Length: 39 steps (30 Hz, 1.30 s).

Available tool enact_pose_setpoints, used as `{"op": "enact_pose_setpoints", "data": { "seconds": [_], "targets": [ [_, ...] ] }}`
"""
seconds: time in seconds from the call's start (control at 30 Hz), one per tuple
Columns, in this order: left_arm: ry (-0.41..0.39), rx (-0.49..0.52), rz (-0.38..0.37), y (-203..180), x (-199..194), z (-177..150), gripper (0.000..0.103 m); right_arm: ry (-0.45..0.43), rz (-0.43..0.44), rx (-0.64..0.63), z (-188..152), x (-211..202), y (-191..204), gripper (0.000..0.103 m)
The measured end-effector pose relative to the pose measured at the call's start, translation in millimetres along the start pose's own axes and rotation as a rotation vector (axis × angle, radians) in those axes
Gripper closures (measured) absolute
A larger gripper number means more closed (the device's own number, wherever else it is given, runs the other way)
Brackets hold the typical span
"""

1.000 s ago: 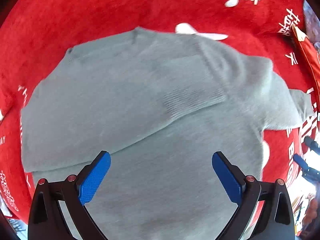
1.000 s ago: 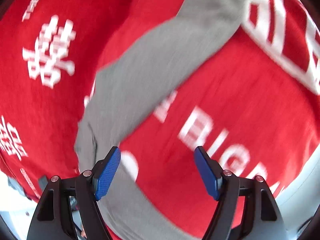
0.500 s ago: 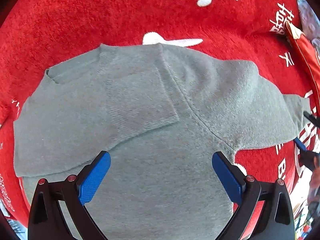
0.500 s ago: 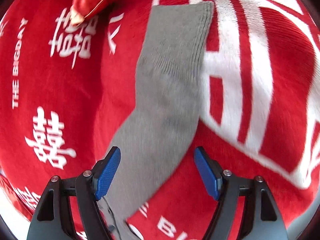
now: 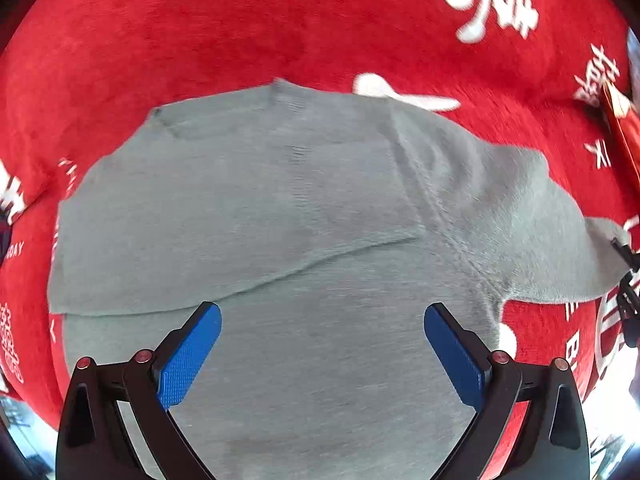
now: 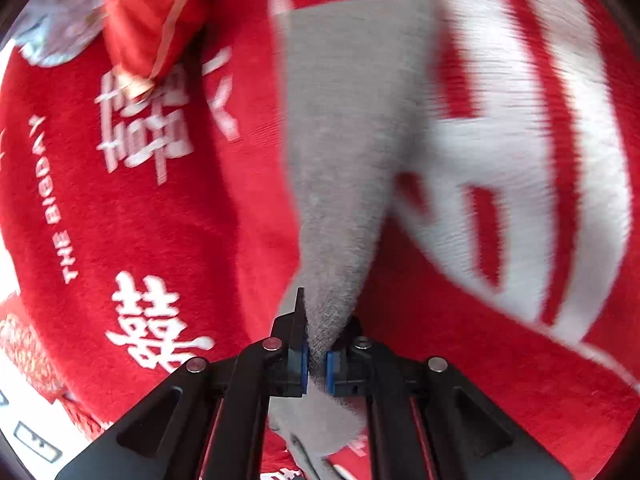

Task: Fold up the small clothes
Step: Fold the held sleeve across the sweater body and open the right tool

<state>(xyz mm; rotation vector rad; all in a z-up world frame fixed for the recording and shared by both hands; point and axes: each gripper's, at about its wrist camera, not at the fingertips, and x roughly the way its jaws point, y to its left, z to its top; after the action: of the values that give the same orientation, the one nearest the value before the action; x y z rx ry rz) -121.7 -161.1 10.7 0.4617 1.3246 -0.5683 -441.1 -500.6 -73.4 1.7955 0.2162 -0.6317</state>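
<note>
Across a red blanket (image 5: 200, 40) printed with white characters lies a small grey knitted sweater (image 5: 280, 220), spread flat with one sleeve already folded over the chest. Its other sleeve (image 6: 340, 140) stretches out to the side, toward a red cushion (image 6: 160, 12) at the blanket's far edge.

The right gripper (image 6: 316, 364) has its blue pads pinched tight on that outstretched sleeve part-way along its length, the knit bunched into a narrow ridge between them. The left gripper (image 5: 322, 344) hovers over the sweater's lower body with its jaws wide apart and nothing between them.

The garment looks light, soft and floppy, so it should drape and sag wherever it is not supported, and the fuzzy knit probably clings a little to the plush blanket rather than sliding. A mid-sleeve pinch will likely leave the cuff (image 6: 360, 12) trailing; a hold nearer the cuff would carry the sleeve over more cleanly. For later body folds, the hem corners and shoulder seam (image 5: 440, 208) seem the surest places to grip.
</note>
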Motion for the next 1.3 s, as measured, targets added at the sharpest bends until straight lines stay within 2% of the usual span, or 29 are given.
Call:
{"op": "enact_pose_setpoints", "data": {
  "seconds": [0.1,0.23,0.37,0.43,0.5,0.6,0.7,0.8,0.87,0.9,0.93,1.03,1.1,1.13,1.17,1.3],
  "targets": [
    [0.001,-0.02,0.006,22.2,-0.8,-2.0,0.001,0.044,0.08,-0.082,-19.1,8.4,38.7,0.097],
    [-0.015,-0.066,0.016,54.6,-3.4,-3.1,0.001,0.151,0.124,-0.257,-57.7,36.1,98.7,0.097],
    [-0.03,-0.127,0.031,90.9,-10.4,-7.7,0.001,0.283,0.183,-0.418,-125.8,79.6,153.3,0.097],
    [-0.041,-0.154,0.039,111.2,-14.5,-10.4,0.001,0.353,0.182,-0.522,-165.3,105.6,175.8,0.097],
    [-0.054,-0.179,0.057,133.3,-15.3,-11.8,0.001,0.424,0.155,-0.63,-209.3,132.4,189.9,0.097],
    [-0.051,-0.21,0.079,162.9,-13.9,-16.5,0.001,0.541,0.08,-0.73,-270.8,174.0,189.7,0.096],
    [-0.041,-0.241,0.088,184.5,-9.5,-24.5,0.001,0.636,-0.048,-0.836,-328.9,214.4,168.1,0.096],
    [-0.027,-0.267,0.096,201.7,-4.4,-36.1,0.001,0.707,-0.204,-0.867,-362.9,247.7,132.7,0.093],
    [-0.013,-0.282,0.094,212.7,-0.4,-44.4,0.001,0.724,-0.297,-0.838,-368.9,260.1,111.8,0.092],
    [-0.009,-0.284,0.092,215.4,0.9,-46.0,0.001,0.723,-0.315,-0.801,-367.5,261.1,103.9,0.092],
    [-0.003,-0.285,0.09,218.4,1.9,-49.2,0.001,0.711,-0.297,-0.765,-364.3,258.2,101.8,0.092],
    [-0.003,-0.287,0.087,226.6,2.7,-55.9,0.001,0.614,-0.287,-0.734,-353.6,239.8,107.0,0.08],
    [-0.009,-0.297,0.082,232.5,1.2,-57.8,0.001,0.508,-0.305,-0.789,-350.5,227.4,119.9,0.08],
    [-0.013,-0.308,0.081,236.7,-0.1,-57.3,0.001,0.487,-0.311,-0.841,-353.9,228.1,130.1,0.083],
    [-0.018,-0.321,0.08,241.3,-1.1,-56.5,0.001,0.485,-0.308,-0.882,-358.3,228.4,135.4,0.094],
    [-0.045,-0.379,0.081,260.7,-6.4,-53.0,0.001,0.556,-0.231,-1.14,-408.5,241.5,167.3,0.096]
  ]
}}
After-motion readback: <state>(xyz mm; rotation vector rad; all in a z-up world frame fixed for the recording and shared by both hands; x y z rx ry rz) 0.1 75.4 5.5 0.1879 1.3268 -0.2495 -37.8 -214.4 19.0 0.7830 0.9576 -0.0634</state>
